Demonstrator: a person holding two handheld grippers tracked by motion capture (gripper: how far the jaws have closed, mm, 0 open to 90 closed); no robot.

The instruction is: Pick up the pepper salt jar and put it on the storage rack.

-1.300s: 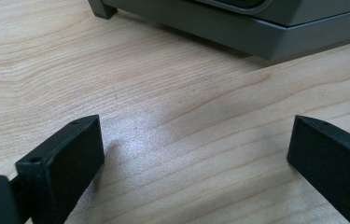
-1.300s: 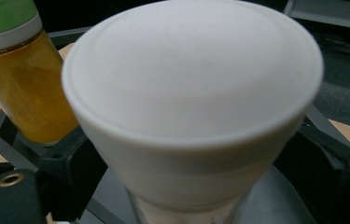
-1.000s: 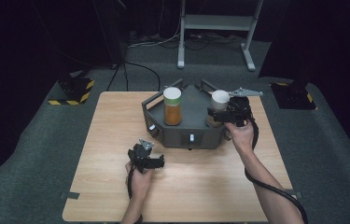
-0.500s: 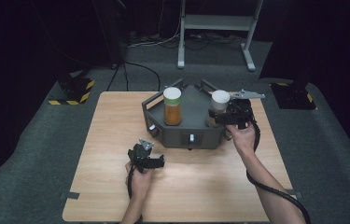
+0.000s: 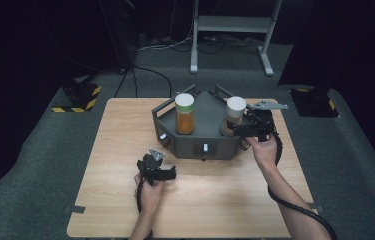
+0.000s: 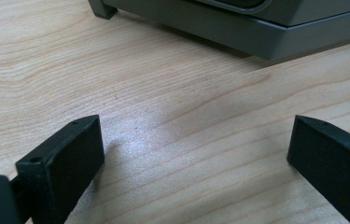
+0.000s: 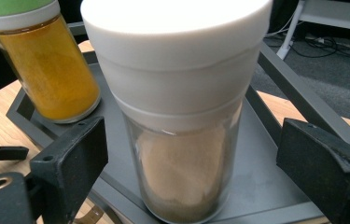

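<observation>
A clear jar of pale powder with a white lid point(image 5: 235, 111) point(image 7: 182, 116) stands at the right of a dark grey tray point(image 5: 210, 107) point(image 7: 266, 182). My right gripper point(image 5: 231, 129) point(image 7: 191, 149) reaches in level from the right. Its jaws straddle the jar and have just been closing, with a gap still showing on each side of the glass. A jar of orange powder with a green lid point(image 5: 185, 117) point(image 7: 46, 70) stands at the tray's left. My left gripper point(image 5: 171, 173) point(image 6: 196, 140) rests low on the wooden table in front of the tray, open, with nothing between its jaws.
The tray has raised rails and sits at the far middle of the wooden table point(image 5: 125, 130). Its front wall point(image 6: 238, 28) lies just ahead of my left gripper. Dark carpet, cables and a metal stand point(image 5: 235, 30) lie beyond the table.
</observation>
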